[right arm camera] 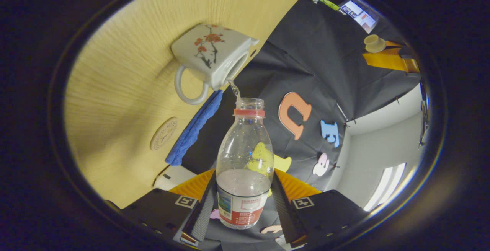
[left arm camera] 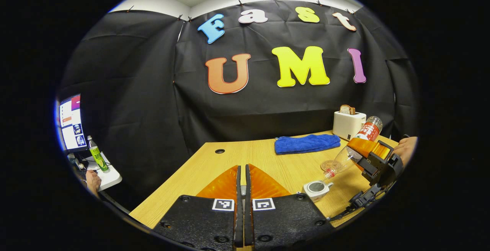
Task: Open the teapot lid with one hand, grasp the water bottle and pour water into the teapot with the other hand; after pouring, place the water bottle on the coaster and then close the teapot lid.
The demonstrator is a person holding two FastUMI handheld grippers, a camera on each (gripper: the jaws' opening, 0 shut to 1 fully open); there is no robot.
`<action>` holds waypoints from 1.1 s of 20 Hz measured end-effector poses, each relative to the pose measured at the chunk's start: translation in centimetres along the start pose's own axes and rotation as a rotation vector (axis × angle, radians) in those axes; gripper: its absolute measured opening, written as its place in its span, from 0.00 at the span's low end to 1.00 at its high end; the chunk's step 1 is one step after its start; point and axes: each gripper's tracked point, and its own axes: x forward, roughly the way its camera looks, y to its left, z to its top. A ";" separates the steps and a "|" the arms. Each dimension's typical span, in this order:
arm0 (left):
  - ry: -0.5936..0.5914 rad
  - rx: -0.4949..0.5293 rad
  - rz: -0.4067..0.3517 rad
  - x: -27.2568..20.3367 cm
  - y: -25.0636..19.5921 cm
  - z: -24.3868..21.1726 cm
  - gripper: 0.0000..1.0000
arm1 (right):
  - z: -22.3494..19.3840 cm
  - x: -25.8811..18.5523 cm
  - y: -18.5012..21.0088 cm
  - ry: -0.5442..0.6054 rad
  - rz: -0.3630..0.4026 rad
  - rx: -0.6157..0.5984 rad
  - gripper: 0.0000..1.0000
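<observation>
The clear plastic water bottle (right arm camera: 245, 159), clamped in the right tongs (right arm camera: 243, 201), should stay tilted steadily over the white square ceramic teapot (right arm camera: 210, 54) near the tabletop (left arm camera: 245, 155) edge; the left tongs (left arm camera: 242, 184) pinch the lid.

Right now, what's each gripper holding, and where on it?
Right gripper clamps the water bottle by its lower, labelled body. Left gripper pinches the teapot lid by its knob.

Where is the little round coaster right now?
In the left gripper view the coaster lies bare on the wooden table, just behind the open teapot and in front of the blue cloth, under the tilted water bottle.
</observation>
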 end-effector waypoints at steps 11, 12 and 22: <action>0.017 0.032 0.006 -0.1 0.0 -0.3 0.04 | 1.0 -0.2 -3.6 -0.036 -0.119 -0.061 0.75; 0.020 0.033 0.009 0.0 0.0 -0.4 0.04 | 1.0 -0.3 -3.6 -0.039 -0.122 -0.060 0.74; 0.033 0.043 0.011 0.0 0.2 -0.7 0.04 | 1.2 -0.3 -4.1 -0.047 -0.160 -0.057 0.76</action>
